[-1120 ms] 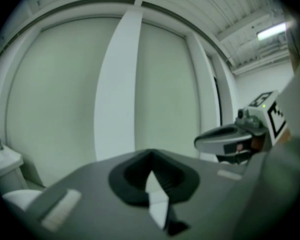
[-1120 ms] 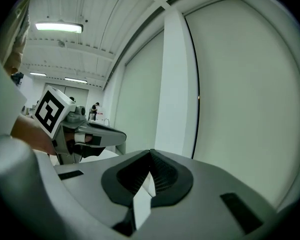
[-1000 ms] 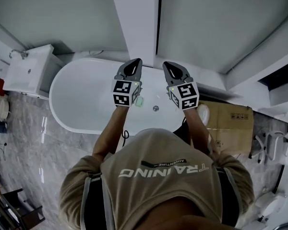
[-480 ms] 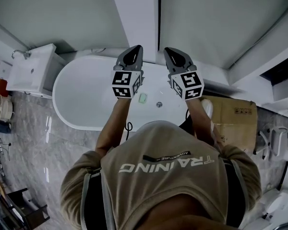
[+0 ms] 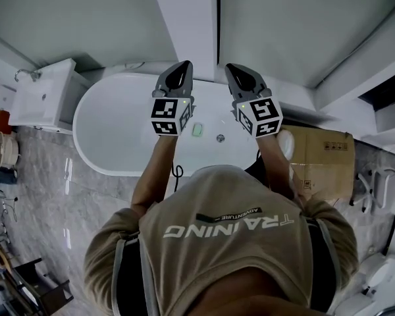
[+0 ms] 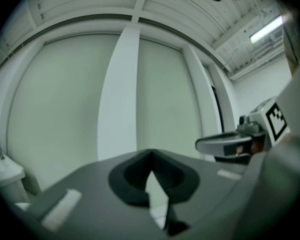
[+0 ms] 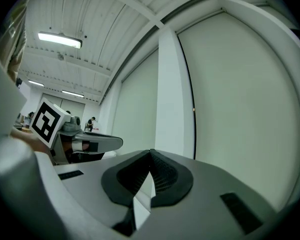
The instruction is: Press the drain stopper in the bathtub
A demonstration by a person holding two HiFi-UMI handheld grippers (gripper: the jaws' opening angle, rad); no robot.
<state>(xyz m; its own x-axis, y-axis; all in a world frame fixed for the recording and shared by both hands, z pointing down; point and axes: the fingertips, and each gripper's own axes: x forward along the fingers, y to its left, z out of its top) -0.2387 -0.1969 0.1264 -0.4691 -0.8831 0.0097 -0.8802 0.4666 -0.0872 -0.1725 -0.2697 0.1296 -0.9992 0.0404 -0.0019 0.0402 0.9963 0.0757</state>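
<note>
In the head view the white oval bathtub [image 5: 118, 133] lies below me, with the small round metal drain stopper [image 5: 220, 138] on its floor and a pale green pad [image 5: 198, 130] just left of it. My left gripper [image 5: 177, 76] and right gripper [image 5: 239, 76] are held side by side high above the tub, pointing at the wall, both shut and holding nothing. In the left gripper view the left gripper [image 6: 151, 156] faces the pale wall, with the right gripper [image 6: 225, 145] beside it. The right gripper [image 7: 150, 154] looks at the same wall in the right gripper view.
A white washbasin [image 5: 43, 94] with a tap stands left of the tub. A cardboard box [image 5: 319, 160] and white fixtures [image 5: 375, 199] sit to the right. A white pillar [image 5: 184, 25] rises behind the tub. Grey marble floor [image 5: 46, 196] runs along the near side.
Both grippers have risen a little toward the wall and stayed shut. The tub and drain have slid slightly right in the head view.
</note>
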